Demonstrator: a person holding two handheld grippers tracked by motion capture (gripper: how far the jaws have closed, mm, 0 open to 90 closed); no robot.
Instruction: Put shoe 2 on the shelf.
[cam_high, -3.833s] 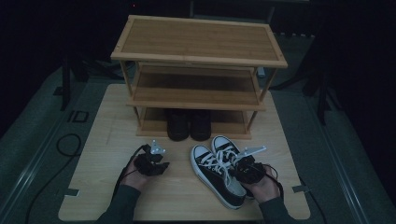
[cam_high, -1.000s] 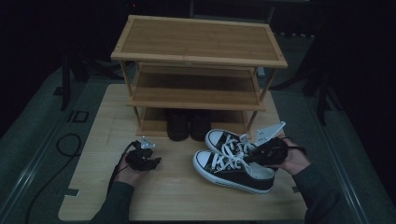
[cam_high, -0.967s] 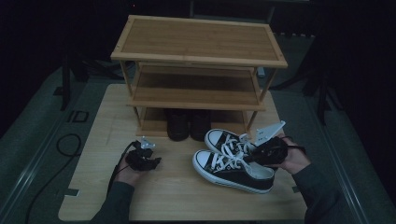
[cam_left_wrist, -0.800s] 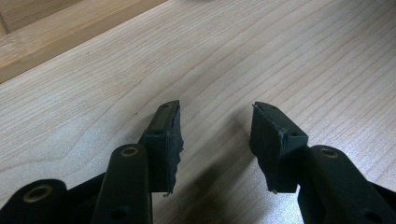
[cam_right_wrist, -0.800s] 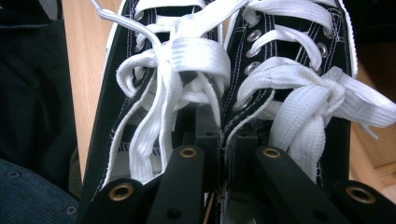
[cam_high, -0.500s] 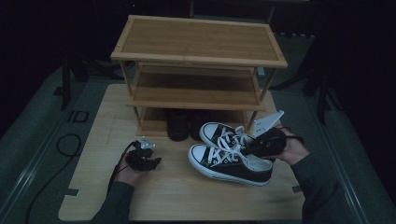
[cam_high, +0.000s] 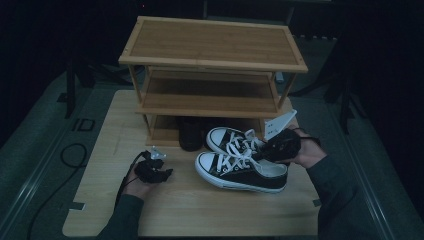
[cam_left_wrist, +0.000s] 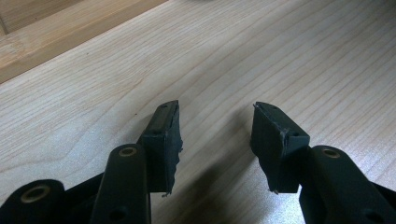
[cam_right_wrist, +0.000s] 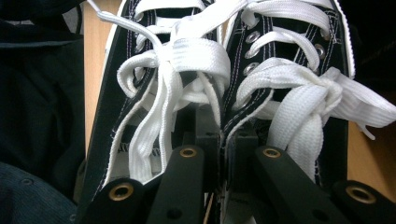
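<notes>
Two black canvas sneakers with white laces and white rubber soles (cam_high: 240, 167), side by side on the pale wooden table (cam_high: 200, 210), toes pointing toward the left gripper, just in front of the three-tier bamboo shoe rack (cam_high: 212, 65). Nearer sneaker fully on open tabletop; farther one close against the rack's lowest tier. Right gripper (cam_high: 280, 146) pinched shut on the two inner collar edges of the pair, seen in the right gripper view with both canvas edges (cam_right_wrist: 223, 135) squeezed between the black jaws and one bow of laces to each side. One pair of dark shoes (cam_high: 192, 132) already tucked under the rack's bottom shelf, directly behind the sneakers, occupying the left part of that space. Middle and top shelves bare. Left gripper (cam_high: 152, 170) resting low over the table well apart from the sneakers, jaws parted about halfway, nothing between the pads (cam_left_wrist: 163, 140), only wood grain beneath. One black cable (cam_high: 75, 155) looping off the table's left edge onto the grey floor.
</notes>
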